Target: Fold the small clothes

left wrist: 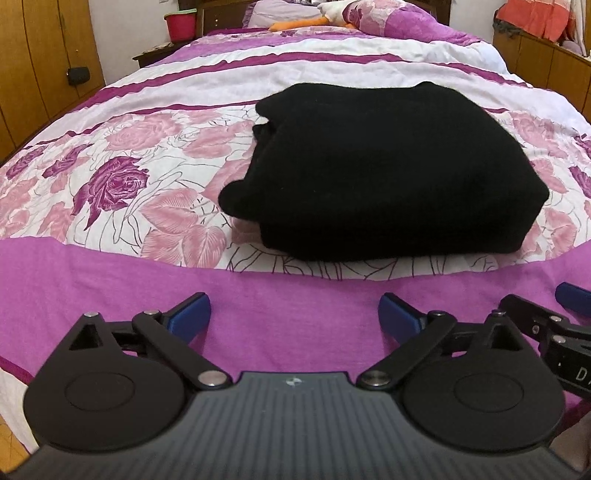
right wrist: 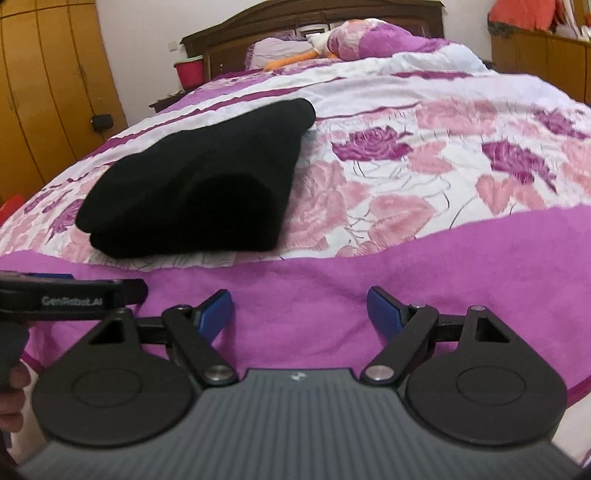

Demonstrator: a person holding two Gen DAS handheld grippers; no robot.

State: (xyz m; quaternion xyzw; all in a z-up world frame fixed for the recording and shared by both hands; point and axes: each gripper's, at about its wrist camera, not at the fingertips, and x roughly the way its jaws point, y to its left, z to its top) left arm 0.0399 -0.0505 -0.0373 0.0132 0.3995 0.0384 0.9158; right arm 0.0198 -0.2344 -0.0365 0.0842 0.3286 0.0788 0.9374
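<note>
A black garment [left wrist: 384,170] lies folded into a thick rectangle on the floral bedspread [left wrist: 122,177]. It also shows in the right wrist view [right wrist: 199,188], left of centre. My left gripper [left wrist: 294,314] is open and empty, hovering over the purple band of the bedspread, short of the garment's near edge. My right gripper [right wrist: 300,312] is open and empty, also over the purple band, to the right of the garment. The right gripper's tip shows at the right edge of the left wrist view [left wrist: 546,317]. The left gripper shows at the left edge of the right wrist view [right wrist: 70,295].
Pillows and an orange soft toy [right wrist: 291,59] lie by the wooden headboard [right wrist: 314,18]. A red bucket [right wrist: 189,72] stands on a nightstand at the left. Wooden wardrobes [right wrist: 44,92] line the left wall; a cabinet [right wrist: 543,62] stands at the right.
</note>
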